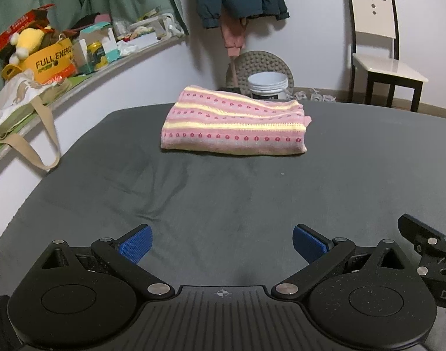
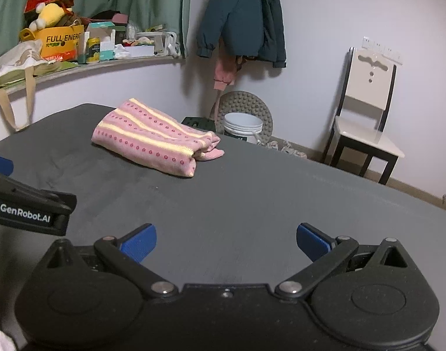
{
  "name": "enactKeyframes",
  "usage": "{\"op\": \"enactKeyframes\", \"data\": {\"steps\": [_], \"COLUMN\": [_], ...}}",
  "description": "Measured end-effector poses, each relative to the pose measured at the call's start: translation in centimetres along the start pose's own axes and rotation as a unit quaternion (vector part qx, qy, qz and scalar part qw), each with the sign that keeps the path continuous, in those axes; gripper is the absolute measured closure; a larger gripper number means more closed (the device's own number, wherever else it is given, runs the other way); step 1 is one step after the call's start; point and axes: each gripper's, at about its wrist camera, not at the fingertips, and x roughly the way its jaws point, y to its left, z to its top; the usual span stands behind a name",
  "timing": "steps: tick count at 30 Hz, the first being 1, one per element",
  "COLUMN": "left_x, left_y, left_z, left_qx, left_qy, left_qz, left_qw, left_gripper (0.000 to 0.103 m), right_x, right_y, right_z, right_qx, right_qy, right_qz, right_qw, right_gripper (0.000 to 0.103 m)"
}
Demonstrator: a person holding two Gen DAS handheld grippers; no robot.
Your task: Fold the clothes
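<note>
On grey bed [image 1: 252, 204], folded pink striped garment [image 1: 234, 125], well beyond both spread-jawed grippers.

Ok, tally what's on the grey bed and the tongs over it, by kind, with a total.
Folded pink and yellow striped garment: 1
Tongs, both open and empty: 2, left tongs and right tongs
Total: 3, over the grey bed

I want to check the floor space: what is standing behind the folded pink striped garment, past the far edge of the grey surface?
Behind the folded garment stand a white bucket and a round studded mat. Their bases are hidden by the grey surface.
</note>
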Motion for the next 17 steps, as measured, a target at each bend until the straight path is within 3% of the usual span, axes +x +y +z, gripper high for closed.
{"op": "enactKeyframes", "data": {"steps": [17], "left_x": [0.66], "left_y": [0.35], "left_z": [-0.32], "left_qx": [-0.027], "left_qy": [0.010], "left_qz": [-0.003], "left_qw": [0.9996], "left_gripper": [0.001], "right_x": [0.26], "right_y": [-0.40], "right_z": [-0.17], "right_qx": [0.014], "right_qy": [0.017], "right_qz": [0.013], "right_qw": [1.000], "right_gripper": [0.000]}}
